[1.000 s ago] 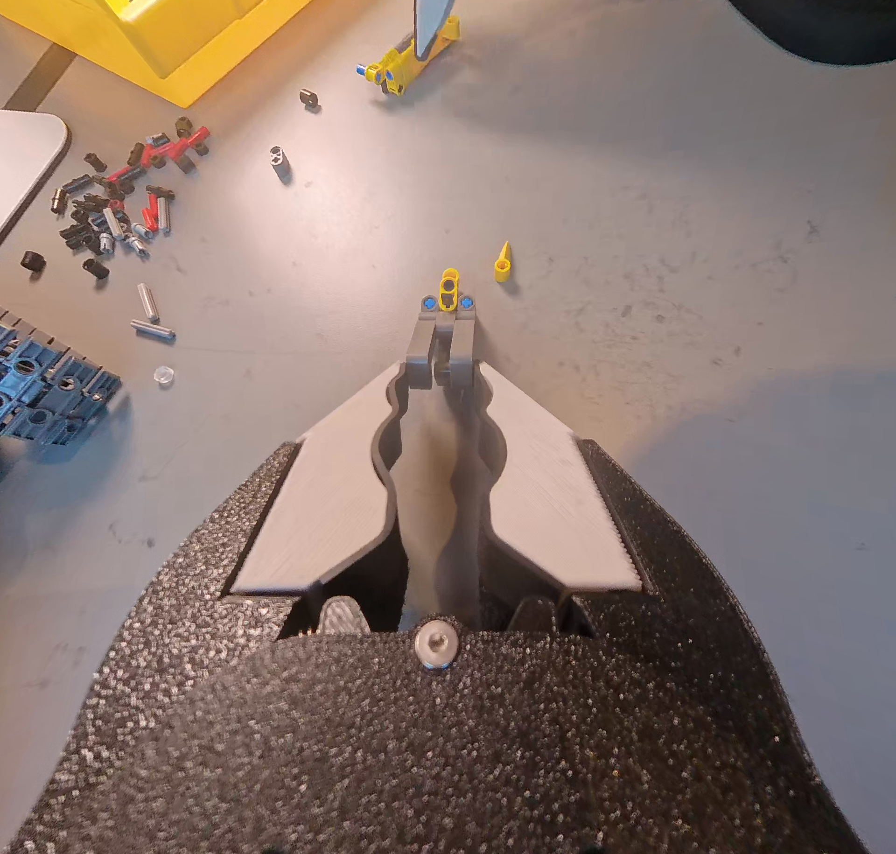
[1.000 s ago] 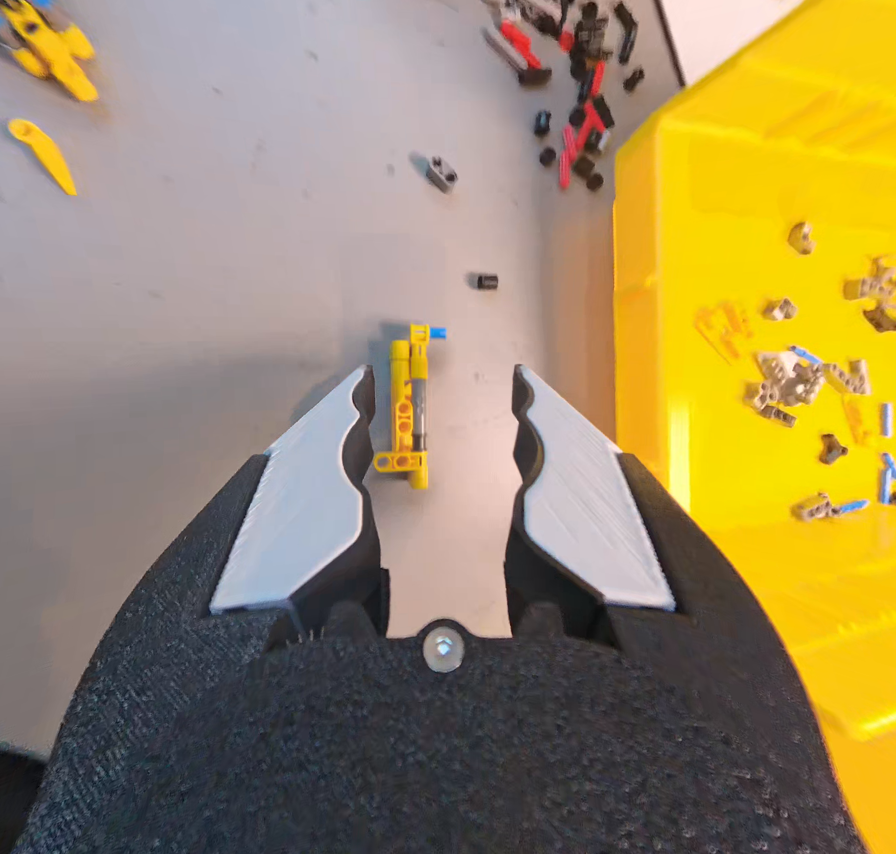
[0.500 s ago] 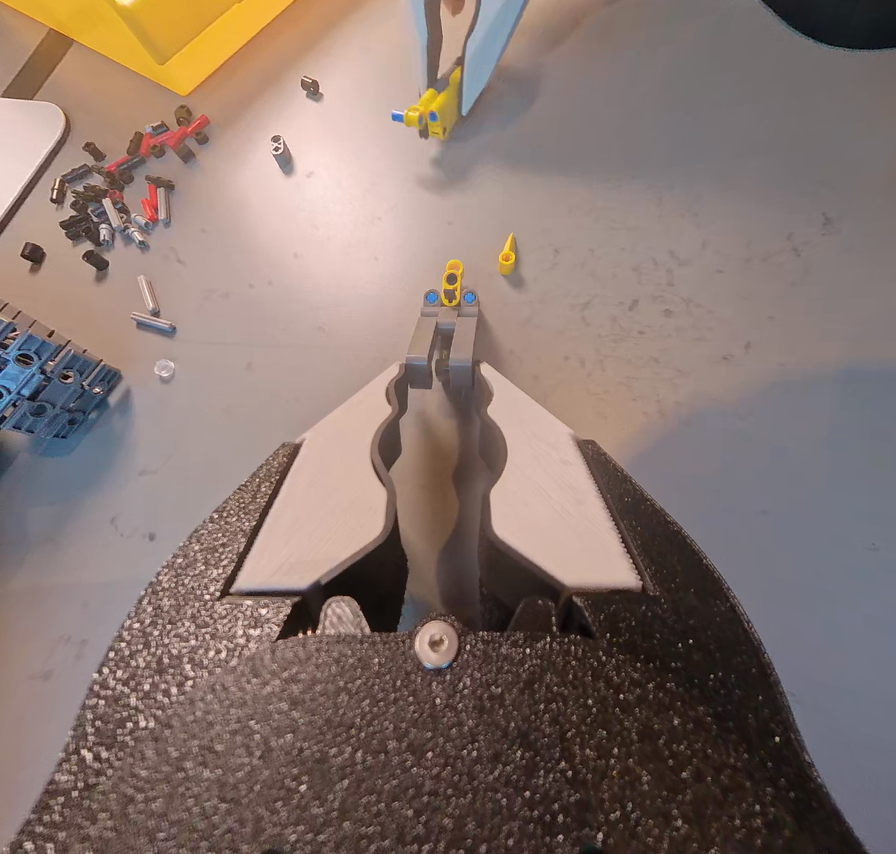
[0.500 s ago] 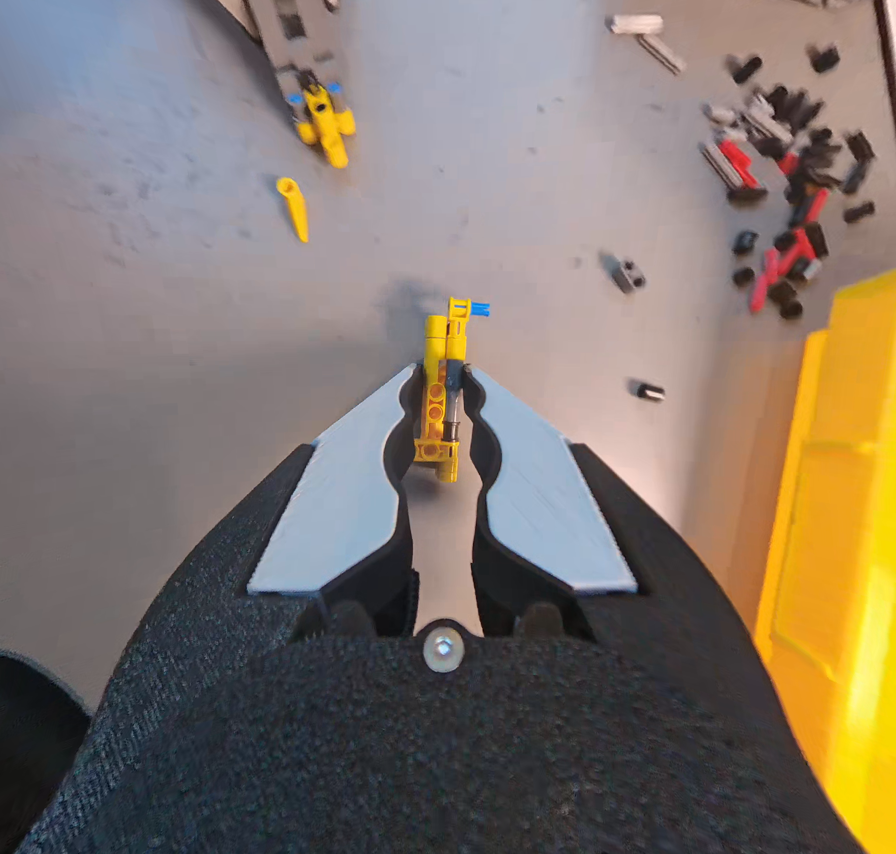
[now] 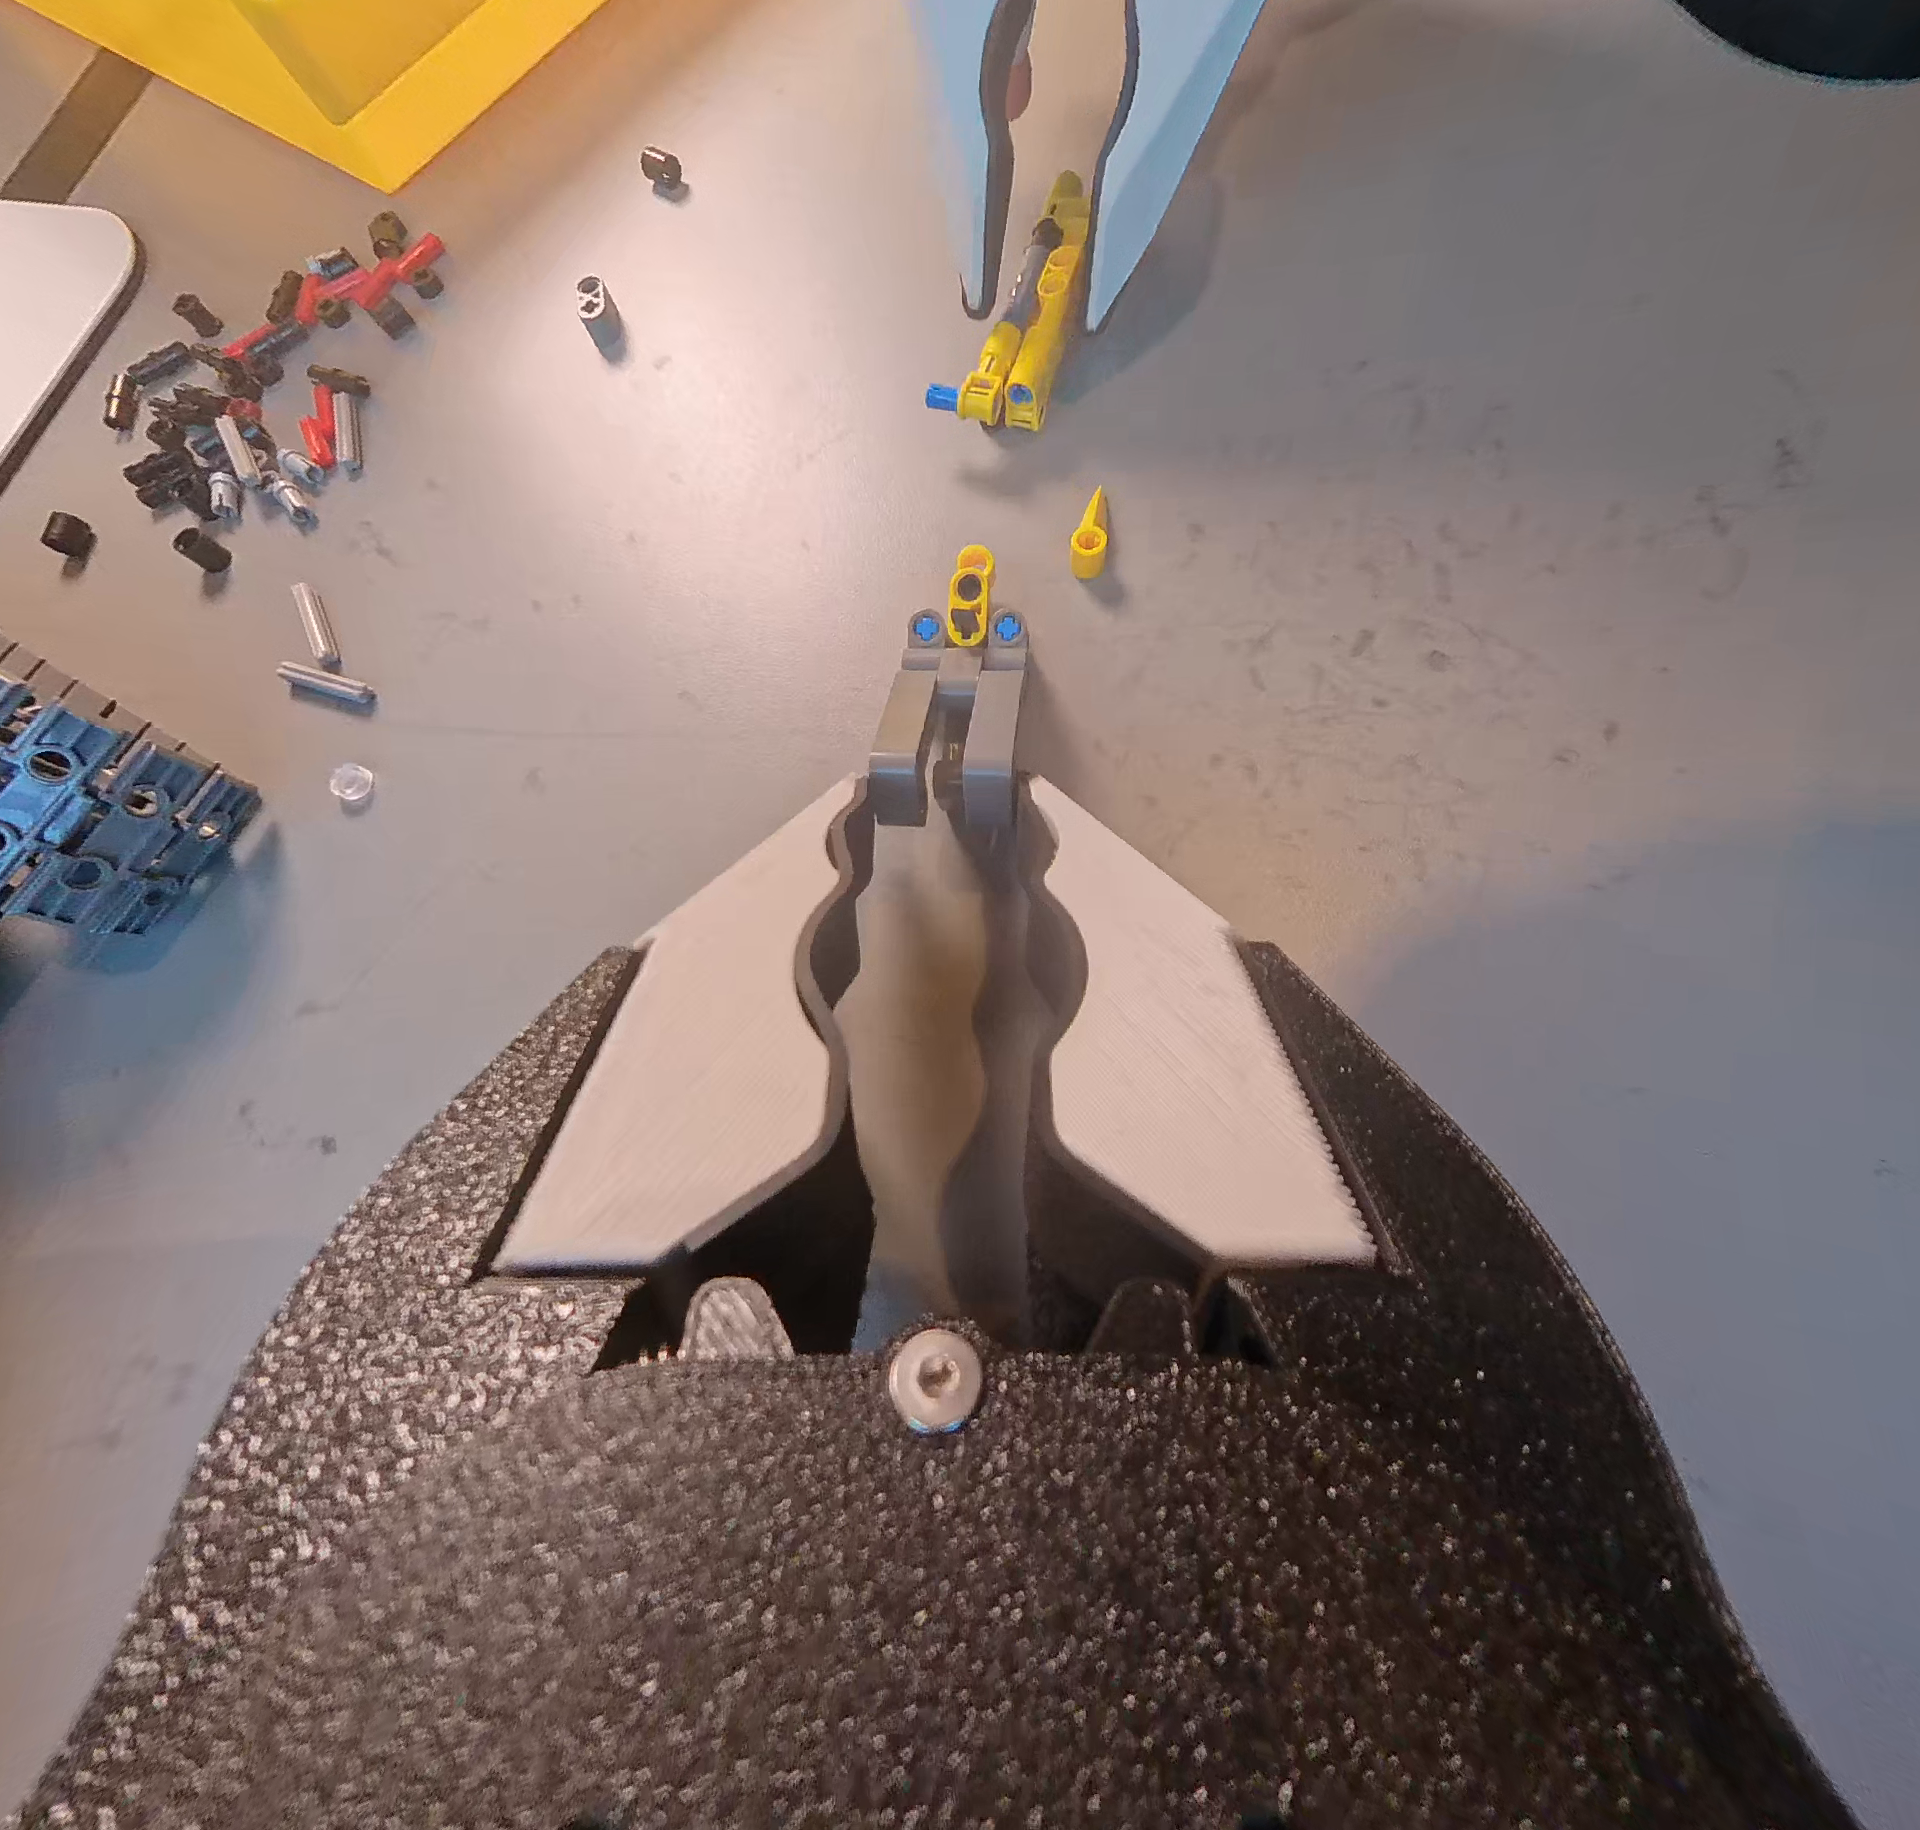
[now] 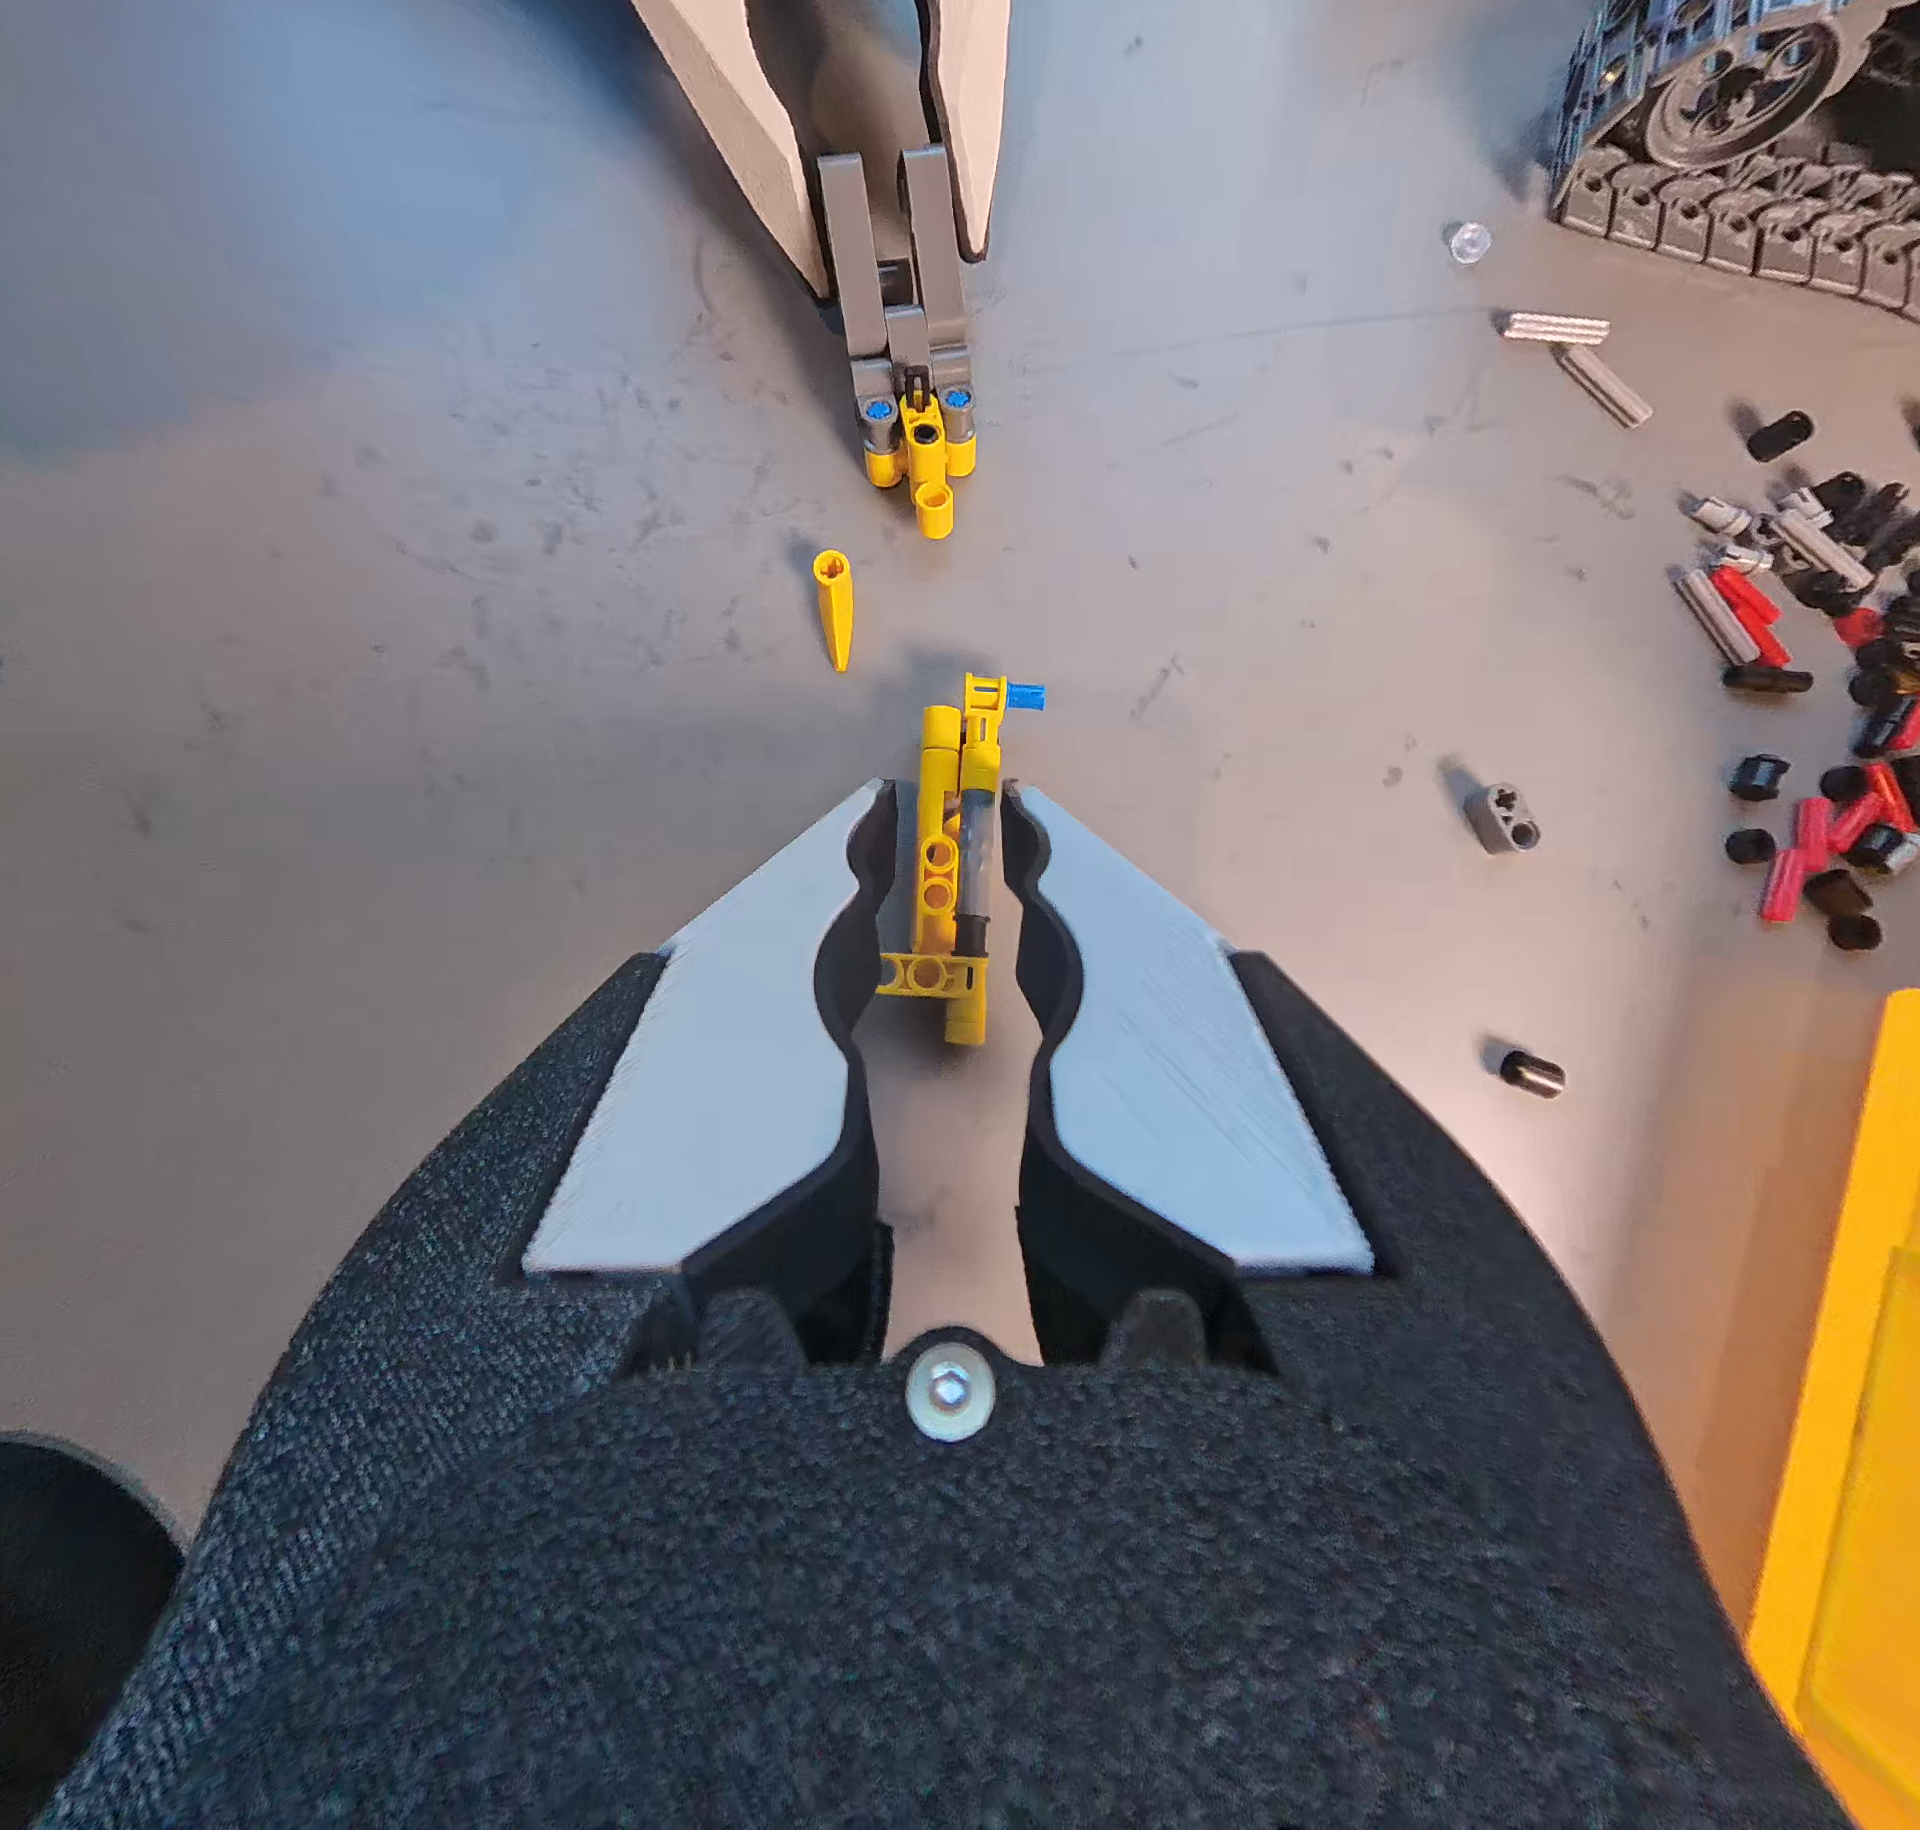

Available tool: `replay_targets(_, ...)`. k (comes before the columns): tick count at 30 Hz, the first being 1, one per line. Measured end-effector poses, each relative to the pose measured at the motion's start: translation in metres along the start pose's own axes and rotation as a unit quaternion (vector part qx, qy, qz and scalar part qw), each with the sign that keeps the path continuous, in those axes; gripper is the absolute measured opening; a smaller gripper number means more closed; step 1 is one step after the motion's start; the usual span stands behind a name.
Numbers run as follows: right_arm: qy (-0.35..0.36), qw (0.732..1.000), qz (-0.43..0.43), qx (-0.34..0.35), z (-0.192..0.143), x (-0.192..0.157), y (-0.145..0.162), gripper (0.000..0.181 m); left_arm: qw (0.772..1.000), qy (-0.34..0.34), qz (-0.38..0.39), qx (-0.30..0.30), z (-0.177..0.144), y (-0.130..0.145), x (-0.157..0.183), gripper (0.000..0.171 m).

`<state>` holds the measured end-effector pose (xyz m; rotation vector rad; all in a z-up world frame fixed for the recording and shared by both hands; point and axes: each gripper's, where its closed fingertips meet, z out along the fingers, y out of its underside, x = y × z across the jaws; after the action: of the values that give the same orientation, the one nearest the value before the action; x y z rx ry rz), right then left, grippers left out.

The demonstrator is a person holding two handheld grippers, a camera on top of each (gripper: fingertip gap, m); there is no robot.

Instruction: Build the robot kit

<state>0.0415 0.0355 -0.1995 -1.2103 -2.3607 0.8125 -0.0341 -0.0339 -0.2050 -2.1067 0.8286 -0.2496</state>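
Right gripper point(image 6: 948, 788) first: its two grey fingers are pinched onto a yellow beam assembly point(image 6: 954, 845), the part standing up between the tips with its long axis running straight ahead along the fingers. A short blue pin point(image 6: 1023, 697) sticks out sideways at the far end; a clear-and-dark shaft runs beside the yellow beam, and a short cross-piece sits at the near end, back inside the jaws.

Out ahead, nose to nose, comes the left gripper point(image 5: 951, 793), clamped on a grey two-armed piece point(image 5: 951, 731) with two blue pin ends and a yellow connector point(image 5: 971, 596) at its tip. Its axis also points forward along the fingers, so the two held parts face each other end to end, near but apart. Whether either touches the grey tabletop point(image 6: 312, 637) I cannot tell.

Between them, just to one side, lies a small yellow cone-shaped piece point(image 6: 833, 606) on the table, closer to the left gripper's tip than to the right's.

Further out: a scatter of black, red and grey pins point(image 5: 249, 398), a loose grey connector point(image 6: 1503, 817), a tracked grey-and-blue build point(image 6: 1745, 97) and a yellow bin point(image 5: 343, 35).
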Motion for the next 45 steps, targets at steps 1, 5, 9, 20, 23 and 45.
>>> replay_targets(1,0.001,1.000,0.000,0.003,0.000,0.000,-0.001,0.019,1.000,-0.001,0.000,-0.001,0.000,0.000,0.000,0.026)
replay_targets(5,-0.019,0.999,0.042,0.018,0.002,0.002,-0.004,0.013,1.000,-0.005,0.000,-0.003,0.000,0.001,-0.002,0.031)
replay_targets(9,-0.074,0.980,0.153,0.099,-0.007,0.006,-0.022,0.013,1.000,-0.001,0.007,-0.002,-0.004,0.000,-0.001,0.039)
replay_targets(20,-0.291,0.894,0.240,0.241,-0.024,-0.030,-0.078,0.000,0.989,0.009,0.056,0.139,-0.026,-0.062,0.020,0.039)
replay_targets(23,-0.249,0.925,0.213,0.193,-0.008,-0.031,-0.069,0.001,0.991,0.010,0.086,0.101,-0.020,-0.053,0.026,0.036)
replay_targets(45,-0.266,0.928,0.144,0.216,-0.018,-0.057,-0.078,0.024,0.984,0.103,0.087,0.115,-0.026,-0.050,0.057,0.037)
